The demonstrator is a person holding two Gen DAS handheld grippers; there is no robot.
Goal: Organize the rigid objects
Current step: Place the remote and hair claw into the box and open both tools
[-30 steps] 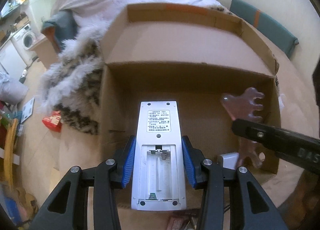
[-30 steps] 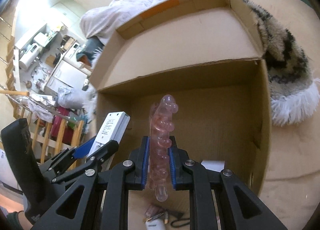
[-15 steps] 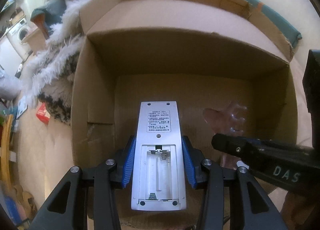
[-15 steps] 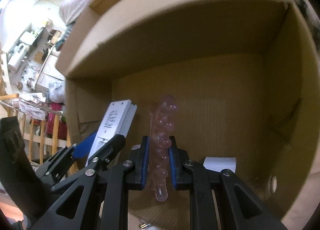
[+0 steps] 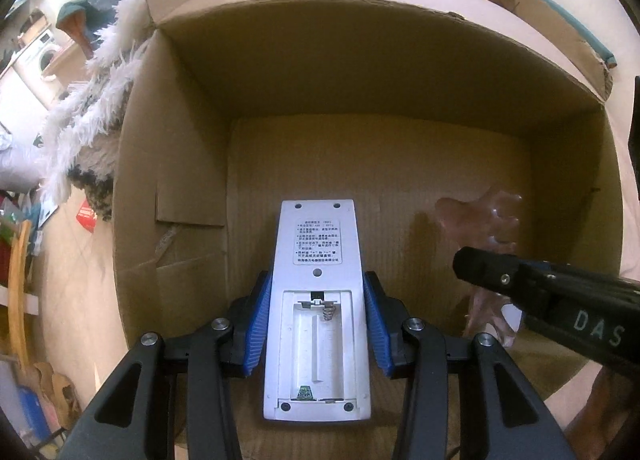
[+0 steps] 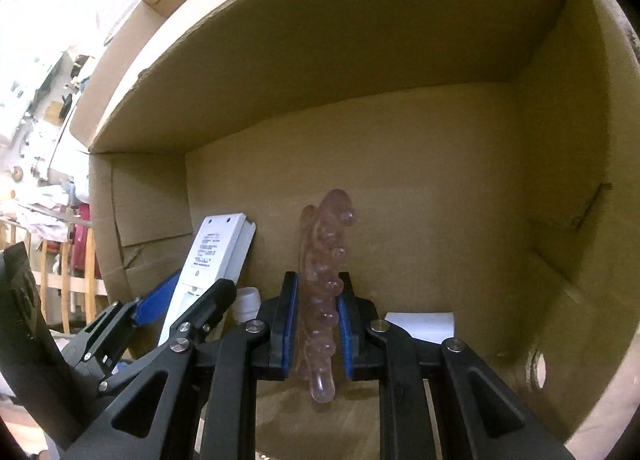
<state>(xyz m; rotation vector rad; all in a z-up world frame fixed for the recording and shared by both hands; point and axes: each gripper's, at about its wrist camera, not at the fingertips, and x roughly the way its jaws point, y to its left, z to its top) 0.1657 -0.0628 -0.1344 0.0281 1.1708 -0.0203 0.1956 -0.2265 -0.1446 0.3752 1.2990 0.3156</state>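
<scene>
A white remote control (image 5: 318, 296) lies back-side up with its battery bay uncovered, and my left gripper (image 5: 318, 316) is shut on its sides. It hangs inside an open cardboard box (image 5: 172, 188). My right gripper (image 6: 318, 312) is shut on a clear pink knobbly massage tool (image 6: 324, 272), also down inside the box (image 6: 560, 140). In the left wrist view the pink tool (image 5: 484, 220) shows at the right behind the right gripper's black finger (image 5: 520, 280). In the right wrist view the remote (image 6: 216, 256) and the left gripper's blue pad (image 6: 154, 300) sit to the left.
A white paper slip (image 6: 420, 324) lies on the box floor near the right gripper, and a small white round piece (image 6: 248, 300) sits behind the left one. A shaggy white-and-dark fur throw (image 5: 92, 124) lies outside the box's left wall. Room clutter shows at the far left.
Both grippers have sunk down into the box with their objects still held. The box walls now fill both views, and the bed and throw have slid out to the edges.
</scene>
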